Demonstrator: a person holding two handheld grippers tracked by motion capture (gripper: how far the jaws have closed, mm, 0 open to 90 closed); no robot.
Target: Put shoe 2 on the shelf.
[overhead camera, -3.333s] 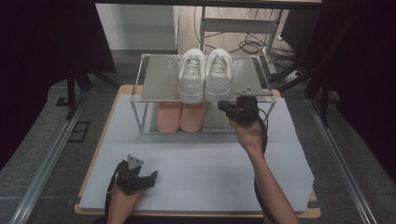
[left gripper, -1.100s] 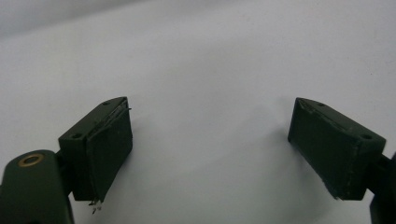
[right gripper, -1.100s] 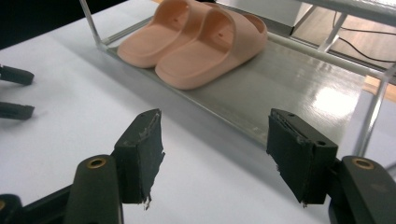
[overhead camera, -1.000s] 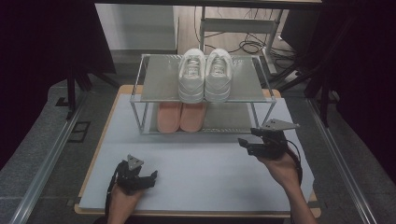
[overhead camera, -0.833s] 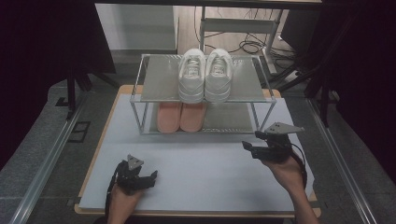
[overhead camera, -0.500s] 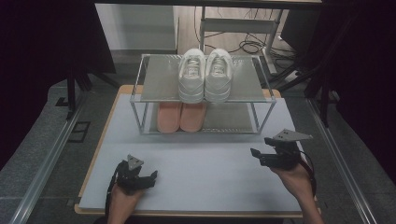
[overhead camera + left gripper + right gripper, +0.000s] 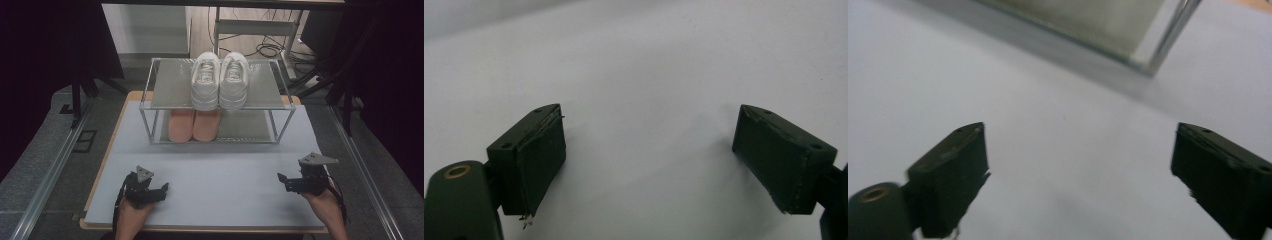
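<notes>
A pair of white sneakers [image 7: 220,80] stands on the top shelf of a metal shoe rack [image 7: 172,85]. A pair of pink shoes [image 7: 192,125] sits on its lower shelf. My left gripper [image 7: 161,190] rests low over the near left of the white table top [image 7: 225,175], open, with only bare table between its jaws [image 7: 649,150]. My right gripper [image 7: 282,181] hovers low at the near right, away from the rack. Its jaws [image 7: 1078,165] have just been opening and stand wide apart with nothing between them.
The rack's front right leg [image 7: 1170,32] and lower shelf edge lie ahead of the right gripper. The wooden table edge [image 7: 102,165] borders the white top, with metal rails [image 7: 45,175] and dark floor beyond. Cables [image 7: 265,47] lie behind the rack.
My right hand has drawn back from the rack's right side toward the near right corner and sunk lower, its jaws now wider. The left hand and the shoes have stayed put.
</notes>
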